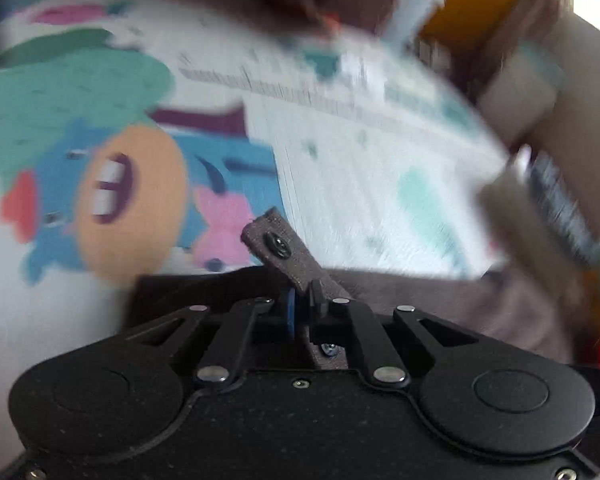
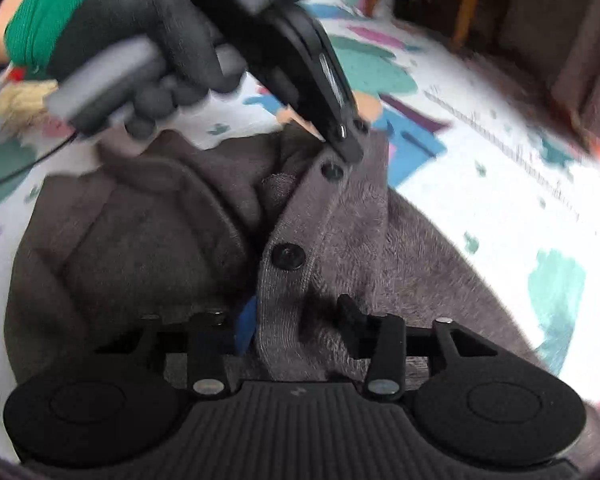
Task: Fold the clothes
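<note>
One grey cardigan (image 2: pixel 340 220), two buttons (image 2: pixel 287 257) visible — left gripper (image 2: pixel 346 148) angled down, fingers closed at its edge; right gripper (image 2: pixel 300 320) fingers apart astride the placket.

Both wrist views look steeply down, close over the grey cardigan (image 2: pixel 340 220) (image 1: pixel 440 296) on the cartoon mat (image 1: pixel 340 168) (image 2: pixel 500 200); both share them.

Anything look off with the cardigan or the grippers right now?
The grey cardigan lies rumpled on the cartoon play mat, its left half bunched in folds beside the button band. Nothing looks damaged or spilled.
</note>
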`<move>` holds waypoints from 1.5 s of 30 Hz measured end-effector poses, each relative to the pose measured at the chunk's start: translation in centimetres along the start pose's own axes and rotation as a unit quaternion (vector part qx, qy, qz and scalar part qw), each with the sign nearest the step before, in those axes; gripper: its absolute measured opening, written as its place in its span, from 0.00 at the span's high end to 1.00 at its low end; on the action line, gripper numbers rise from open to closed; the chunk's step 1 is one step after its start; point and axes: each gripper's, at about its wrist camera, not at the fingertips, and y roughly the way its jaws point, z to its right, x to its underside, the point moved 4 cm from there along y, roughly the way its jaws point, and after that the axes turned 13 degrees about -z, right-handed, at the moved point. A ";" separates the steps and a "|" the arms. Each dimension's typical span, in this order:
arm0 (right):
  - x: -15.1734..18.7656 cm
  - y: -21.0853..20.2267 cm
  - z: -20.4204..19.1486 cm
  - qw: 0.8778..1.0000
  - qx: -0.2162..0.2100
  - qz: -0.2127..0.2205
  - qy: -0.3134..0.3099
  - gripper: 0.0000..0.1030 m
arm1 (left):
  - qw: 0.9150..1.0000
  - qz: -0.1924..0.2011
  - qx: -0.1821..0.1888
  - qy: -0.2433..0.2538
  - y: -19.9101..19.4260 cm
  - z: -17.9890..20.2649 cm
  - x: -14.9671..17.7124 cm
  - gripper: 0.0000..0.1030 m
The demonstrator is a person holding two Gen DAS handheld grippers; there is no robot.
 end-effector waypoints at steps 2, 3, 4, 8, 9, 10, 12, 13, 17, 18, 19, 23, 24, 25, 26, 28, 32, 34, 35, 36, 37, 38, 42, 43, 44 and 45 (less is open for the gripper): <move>1.3 -1.7 -2.1 0.998 0.031 0.027 -0.052 0.33 | 0.999 0.031 0.000 -0.030 -3.2 -1.7 2.4 0.96; 2.3 -2.5 -3.5 0.996 0.037 0.029 -0.080 0.33 | 0.999 0.036 -0.003 -0.039 -3.8 -2.6 3.7 0.96; 3.3 -3.2 -5.0 0.993 0.040 0.030 -0.109 0.33 | 0.998 0.039 -0.008 -0.049 -4.2 -3.5 5.0 0.96; 7.9 -5.6 -8.7 0.986 -0.039 -0.037 -0.156 0.33 | 0.998 -0.009 -0.025 -0.062 -3.2 -6.3 7.6 0.74; 8.8 -6.1 -8.9 0.985 -0.052 -0.056 -0.155 0.33 | 0.998 -0.018 -0.018 -0.056 -3.4 -6.7 8.0 0.68; 9.7 -6.6 -9.1 0.983 -0.064 -0.075 -0.155 0.33 | 0.998 -0.026 -0.011 -0.048 -3.6 -7.0 8.3 0.49; 10.1 -7.5 -8.0 0.985 -0.066 -0.083 -0.138 0.30 | 0.999 -0.031 0.005 0.018 -4.7 -6.3 8.3 0.44; 10.0 -7.3 -7.2 0.987 -0.058 -0.081 -0.123 0.23 | 0.995 -0.041 -0.029 0.084 -4.7 -5.6 8.6 0.44; 8.9 -5.2 -3.2 0.997 -0.025 -0.067 -0.039 0.22 | 0.949 -0.094 -0.127 0.273 -3.7 -4.3 10.3 0.44; 8.6 -4.3 -2.2 0.997 -0.024 -0.066 -0.012 0.27 | 0.947 -0.093 -0.135 0.276 -3.5 -4.4 10.4 0.46; 8.4 -3.3 -1.3 0.997 -0.022 -0.071 0.010 0.31 | 0.946 -0.093 -0.140 0.276 -3.1 -4.4 10.3 0.52; 8.0 -0.4 0.9 0.995 -0.008 -0.087 0.051 0.40 | 0.941 -0.089 -0.157 0.287 -1.9 -4.1 10.2 0.96; 8.2 -0.1 1.1 0.995 -0.011 -0.089 0.051 0.52 | 0.937 -0.086 -0.159 0.300 -1.7 -3.8 10.4 0.97; 8.4 -0.3 0.9 0.995 -0.008 -0.092 0.046 0.62 | 0.924 -0.094 -0.162 0.333 -1.9 -3.2 11.1 0.98; 8.6 -0.5 0.8 0.995 -0.005 -0.094 0.041 0.65 | 0.910 -0.103 -0.163 0.367 -2.1 -2.5 11.8 0.98; 9.5 -1.6 0.2 0.995 -0.012 -0.099 0.026 0.77 | 0.867 -0.112 -0.161 0.459 -4.1 -0.7 14.2 0.98; 11.8 -3.8 -2.4 0.995 -0.029 -0.090 -0.032 0.77 | 0.801 -0.096 -0.148 0.572 -10.0 2.5 17.7 0.98; 12.6 -4.7 -3.4 0.994 -0.028 -0.087 -0.058 0.77 | 0.785 -0.078 -0.140 0.599 -13.4 3.8 18.6 0.98; 12.9 -5.1 -3.8 0.994 -0.028 -0.085 -0.065 0.77 | 0.782 -0.065 -0.136 0.604 -15.1 4.4 18.6 0.98; 12.9 -5.3 -3.8 0.994 -0.030 -0.084 -0.065 0.77 | 0.781 -0.052 -0.132 0.609 -16.8 4.9 18.5 0.98; 12.9 -5.5 -3.9 0.994 -0.033 -0.083 -0.064 0.77 | 0.785 -0.036 -0.139 0.603 -18.0 5.2 18.1 0.98; 13.0 -5.7 -4.0 0.994 -0.034 -0.084 -0.067 0.77 | 0.788 -0.025 -0.143 0.598 -18.8 5.3 17.7 0.98; 12.5 -6.7 -5.4 0.992 0.003 -0.065 -0.112 0.72 | 0.797 0.009 -0.156 0.583 -19.0 5.0 16.4 0.98; 12.5 -7.1 -6.0 0.991 0.012 -0.055 -0.122 0.72 | 0.801 0.015 -0.157 0.578 -18.7 4.9 16.1 0.98; 12.5 -7.5 -6.5 0.990 0.018 -0.045 -0.129 0.72 | 0.803 0.018 -0.160 0.575 -18.3 4.9 15.9 0.98; 12.4 -7.8 -7.1 0.990 0.018 -0.041 -0.134 0.71 | 0.803 0.021 -0.163 0.573 -17.9 4.8 15.4 0.98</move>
